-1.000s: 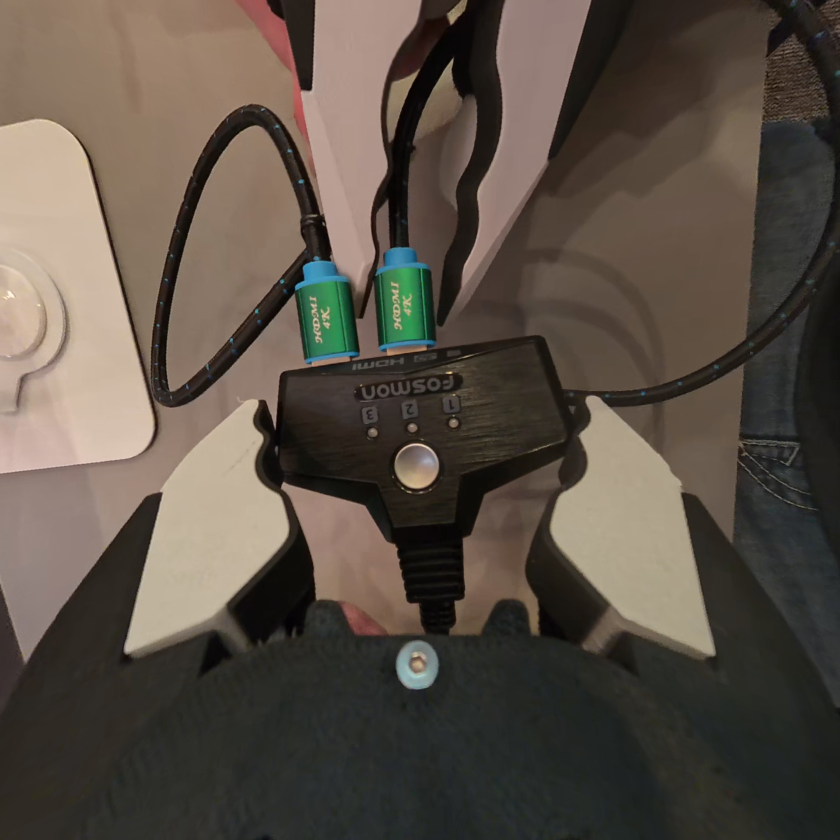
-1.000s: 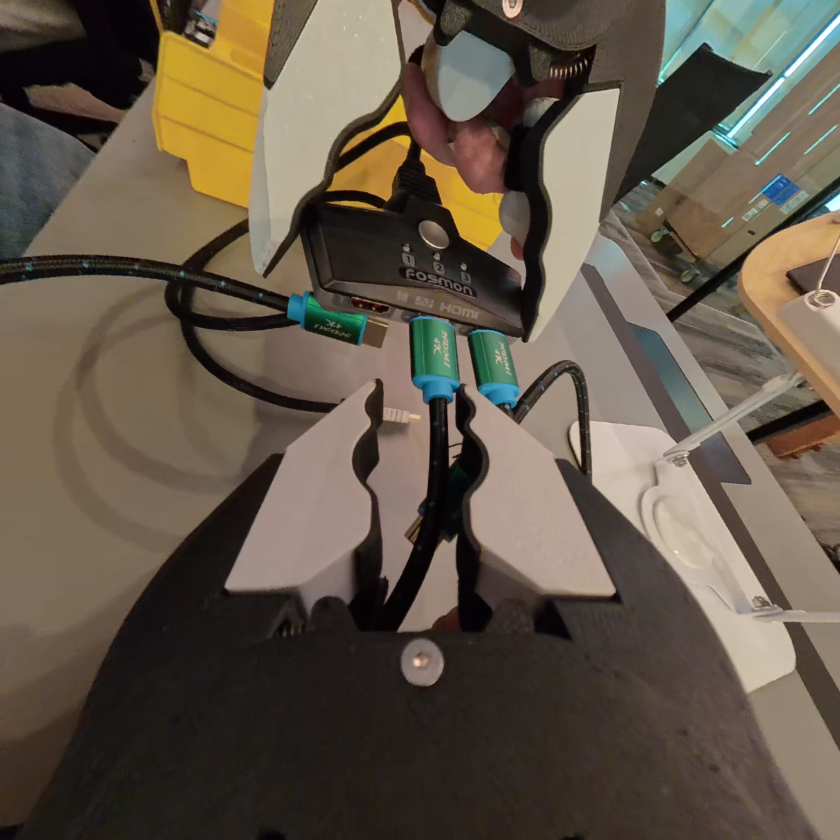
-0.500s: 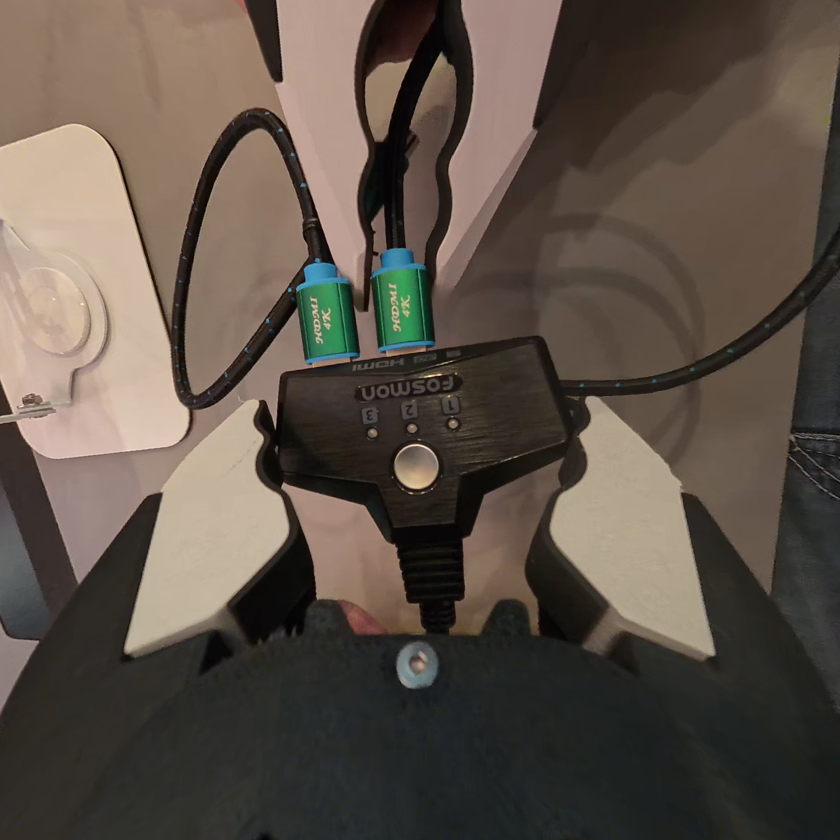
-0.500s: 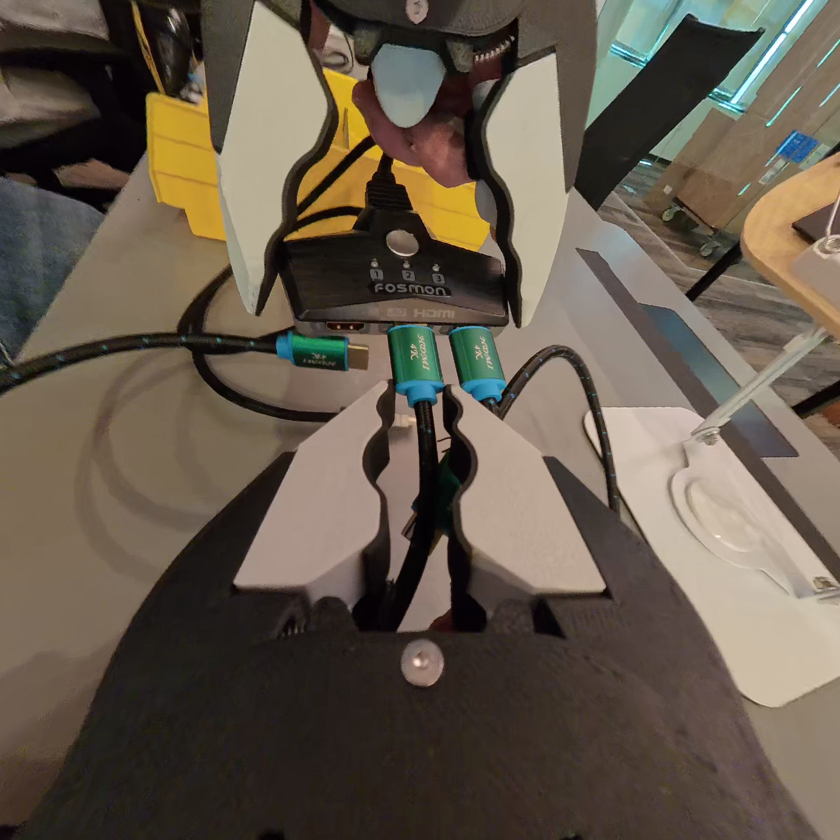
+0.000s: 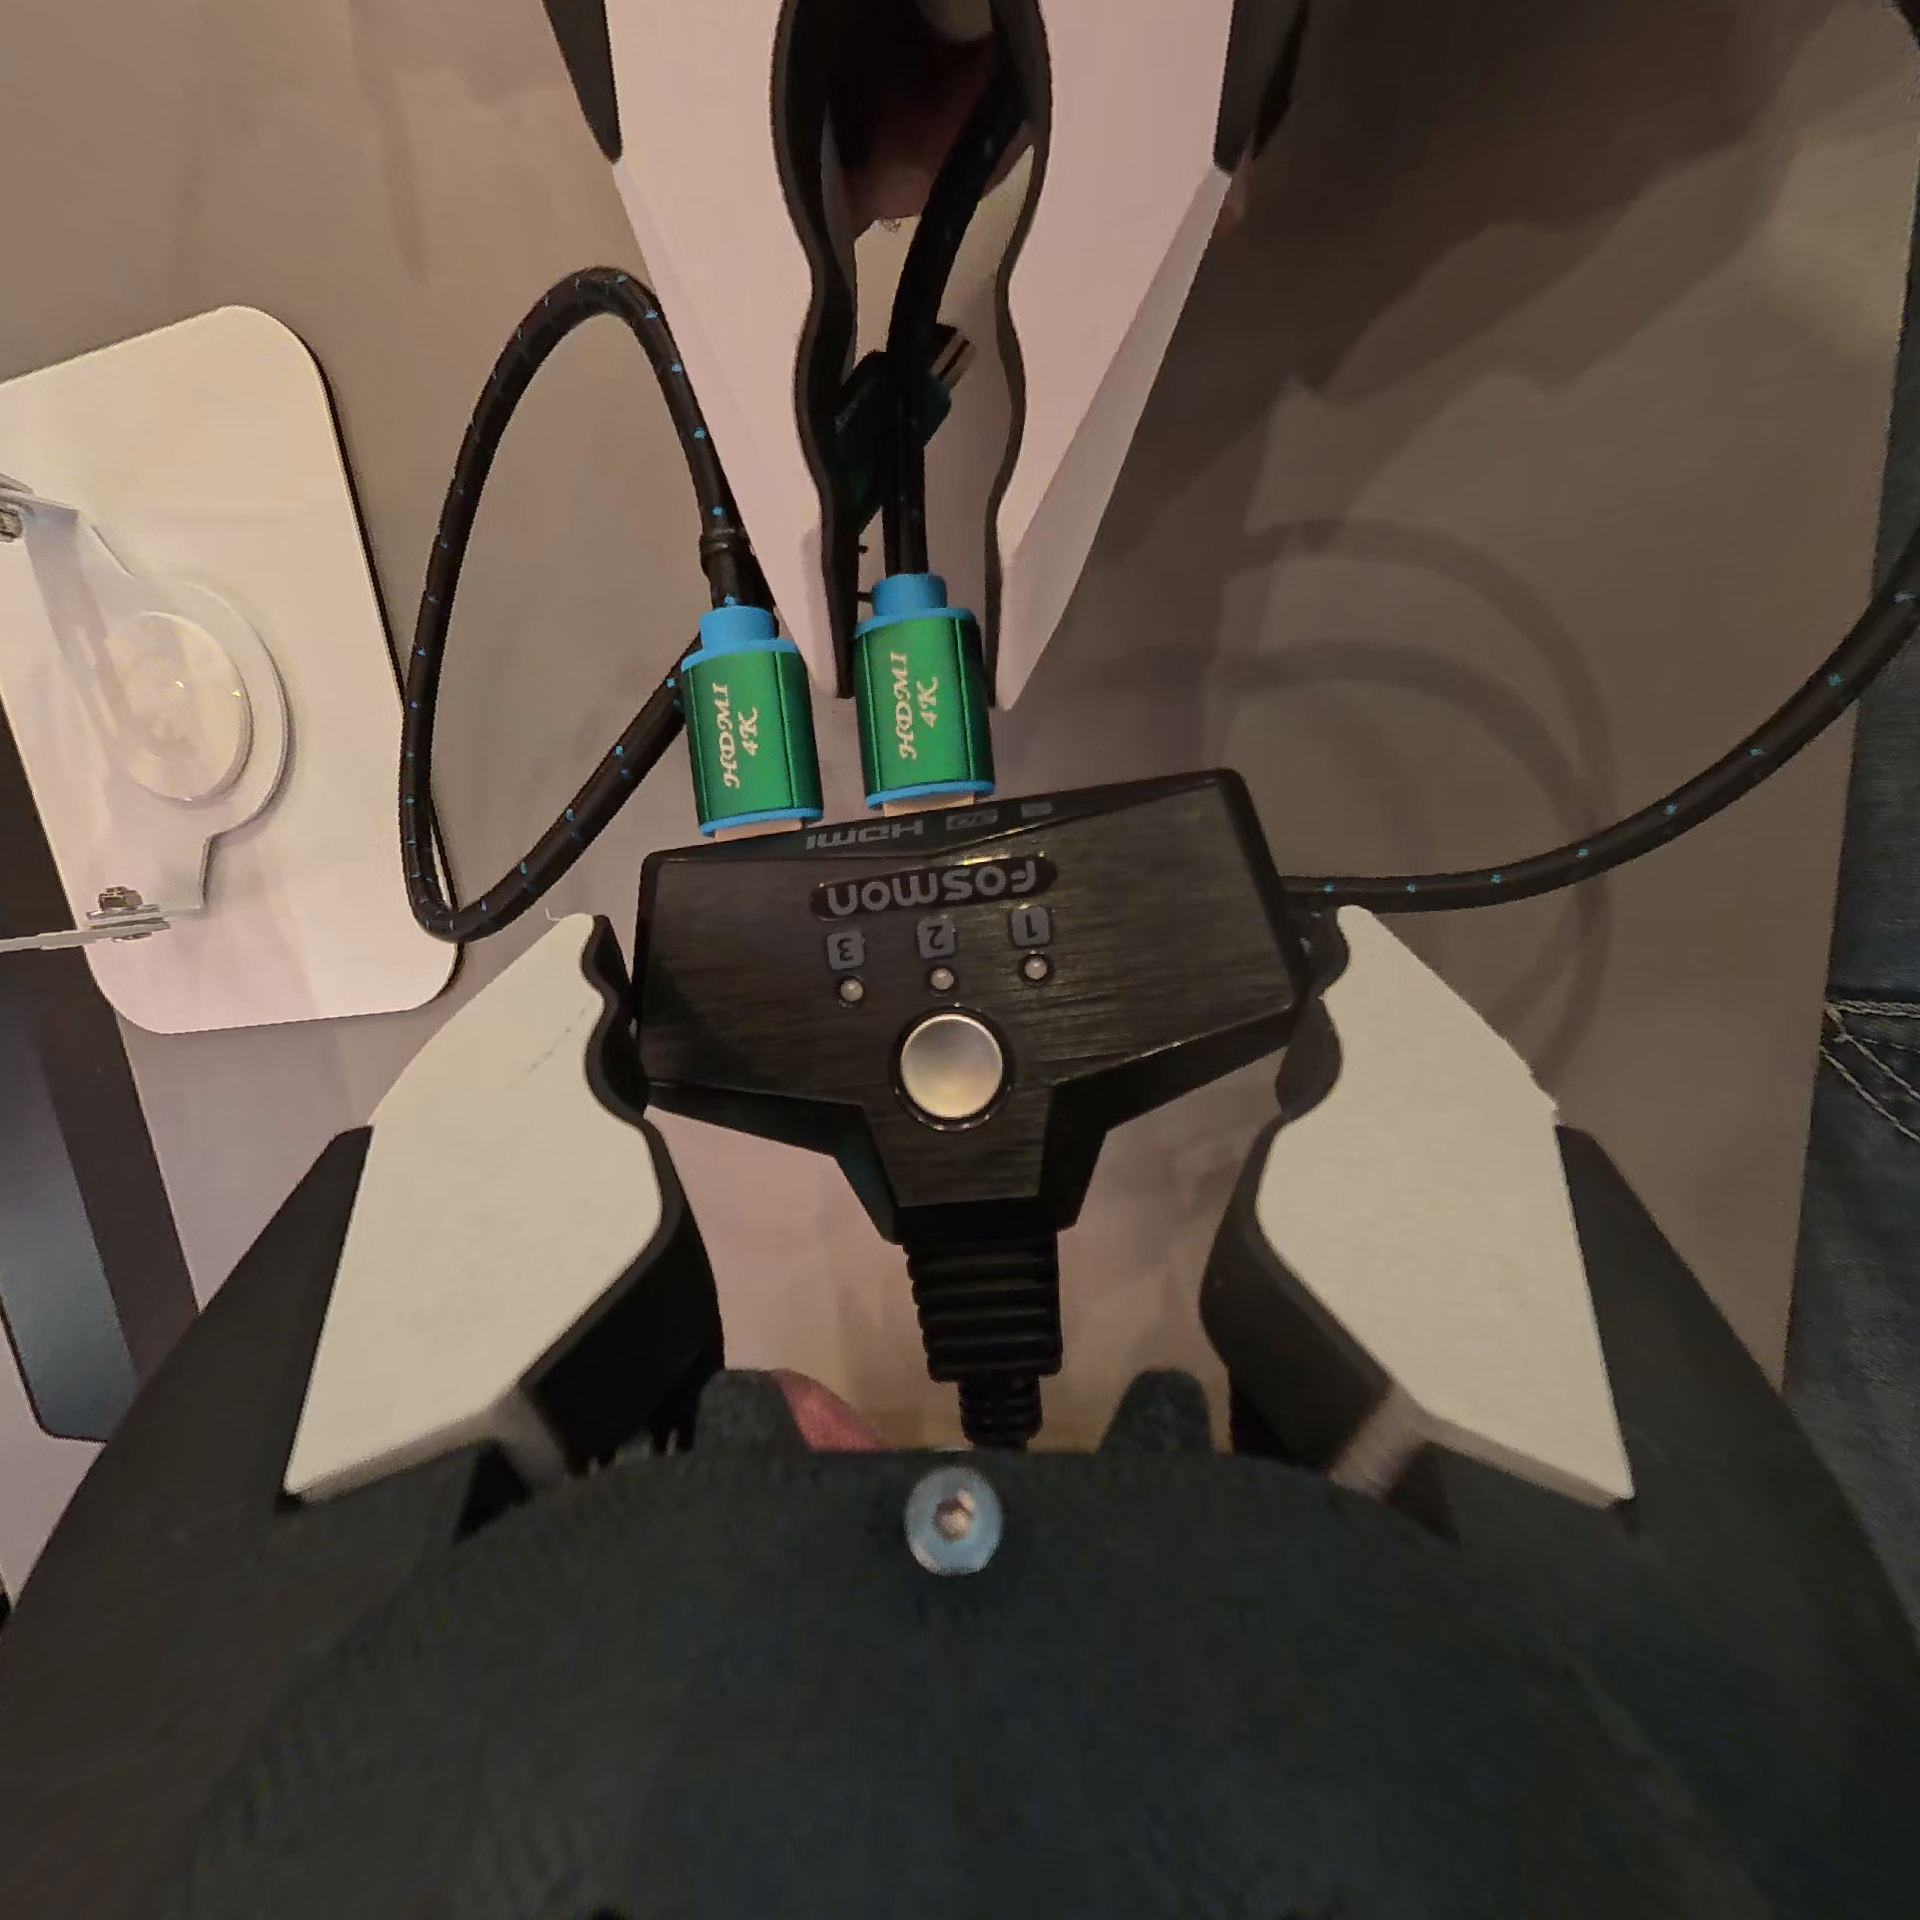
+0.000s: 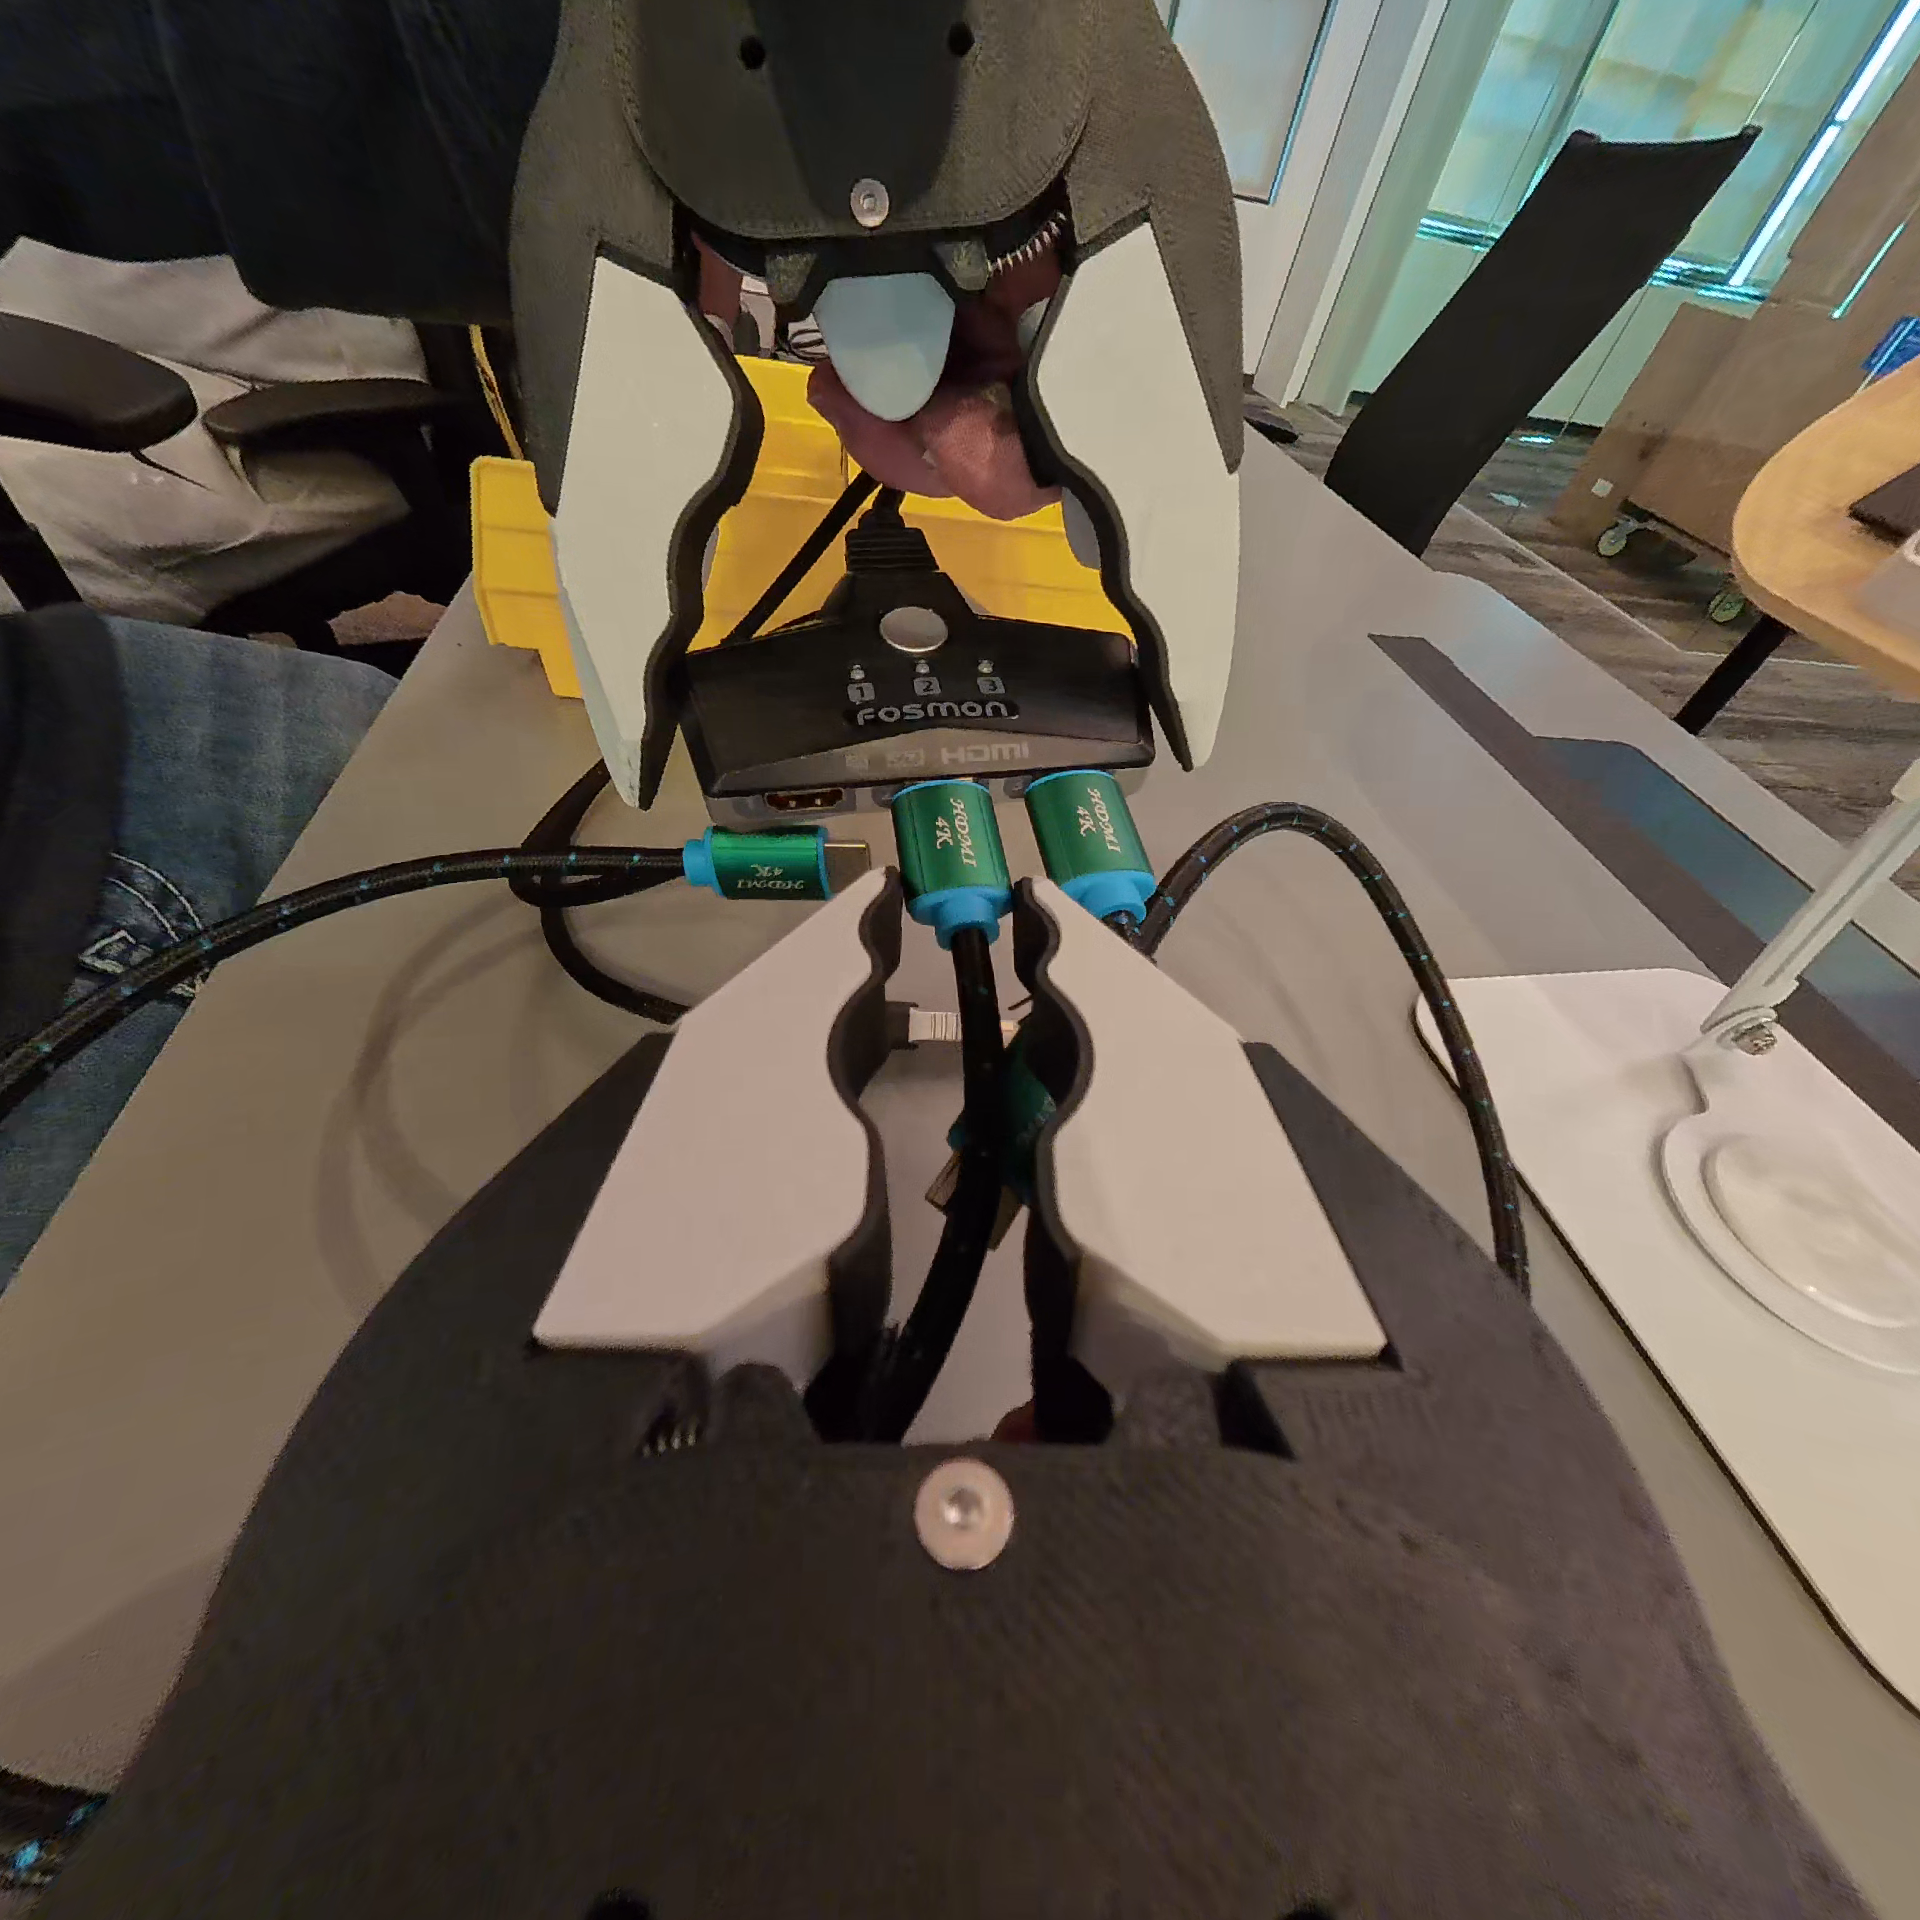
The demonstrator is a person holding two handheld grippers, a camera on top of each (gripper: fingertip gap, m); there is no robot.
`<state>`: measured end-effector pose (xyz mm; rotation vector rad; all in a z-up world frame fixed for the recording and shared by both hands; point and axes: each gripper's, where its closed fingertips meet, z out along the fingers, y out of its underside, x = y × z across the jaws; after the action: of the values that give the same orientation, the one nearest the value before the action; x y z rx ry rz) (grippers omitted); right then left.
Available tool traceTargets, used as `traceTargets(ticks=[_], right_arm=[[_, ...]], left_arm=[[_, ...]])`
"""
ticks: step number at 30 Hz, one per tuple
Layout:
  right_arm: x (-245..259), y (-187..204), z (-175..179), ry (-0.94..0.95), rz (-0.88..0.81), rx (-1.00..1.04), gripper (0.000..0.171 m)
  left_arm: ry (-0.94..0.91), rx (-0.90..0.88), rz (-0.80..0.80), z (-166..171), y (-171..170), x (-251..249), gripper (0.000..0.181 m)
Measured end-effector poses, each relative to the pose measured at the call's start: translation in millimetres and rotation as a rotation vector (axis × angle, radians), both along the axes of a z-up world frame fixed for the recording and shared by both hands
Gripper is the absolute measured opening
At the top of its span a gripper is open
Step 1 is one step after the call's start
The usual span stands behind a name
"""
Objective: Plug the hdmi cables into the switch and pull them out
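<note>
My left gripper [image 5: 966, 935] is shut on the black HDMI switch [image 5: 956, 987] and grips it by both sides. Two green plugs sit in its ports: one on the left [image 5: 753, 743] and the middle plug [image 5: 925, 717]. My right gripper [image 6: 956, 888] is slightly open. Its fingers straddle the middle plug's braided cable [image 6: 971, 1029] just behind the plug's blue collar, without pinching it. A third green plug [image 6: 769, 868] lies loose on the table beside the switch's empty port [image 6: 810, 800]. The switch also shows in the right wrist view [image 6: 914, 717].
A white base plate with a clear holder [image 6: 1714, 1195] lies right of the cables and also shows in the left wrist view [image 5: 208, 675]. A yellow bin [image 6: 520, 582] stands behind the switch. A person's denim-clad leg [image 6: 156, 831] is at the table's left edge. My left and right fingertips are right by each other.
My right gripper has come up closer behind the middle plug and its fingers have narrowed around the cable. My left gripper still holds the switch. Both plugs stay seated.
</note>
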<state>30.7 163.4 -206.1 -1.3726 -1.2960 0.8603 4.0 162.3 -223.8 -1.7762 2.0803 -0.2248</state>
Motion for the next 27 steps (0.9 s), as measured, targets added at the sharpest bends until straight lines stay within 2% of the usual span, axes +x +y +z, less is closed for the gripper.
traceTargets(ticks=[4,8,12,16,19,21,23,25,27], right_arm=[[3.5,-1.6,5.7,0.023,0.017,0.014,0.022],[19.3,-1.3,46.6,0.246,0.022,0.006,0.022],[46.0,22.5,74.2,0.443,-0.091,-0.058,0.018],[72.2,49.6,79.4,0.505,-0.261,-0.054,0.007],[80.4,73.6,54.4,0.417,-0.387,-0.139,0.004],[68.0,73.7,25.4,0.280,-0.355,-0.221,0.002],[43.3,49.3,-3.2,0.115,-0.183,-0.279,0.002],[20.9,20.9,-4.3,0.076,-0.027,-0.197,0.002],[5.6,6.6,7.6,0.124,0.029,-0.122,0.006]], left_arm=[[-0.022,-0.015,0.001,1.3,0.0,2.5,0.119],[-0.067,-0.026,0.016,9.4,2.2,3.3,0.119],[-0.112,-0.024,0.052,18.4,6.6,-2.7,0.119],[-0.141,-0.023,0.078,25.3,10.5,-11.4,0.119],[-0.184,-0.026,0.103,33.5,13.7,-14.8,0.119],[-0.207,-0.022,0.114,38.6,16.0,-16.3,0.119],[-0.232,-0.026,0.123,43.2,17.0,-15.7,0.119],[-0.242,-0.030,0.120,44.6,15.9,-13.9,0.119],[-0.243,-0.034,0.110,43.1,13.3,-10.7,0.119]])
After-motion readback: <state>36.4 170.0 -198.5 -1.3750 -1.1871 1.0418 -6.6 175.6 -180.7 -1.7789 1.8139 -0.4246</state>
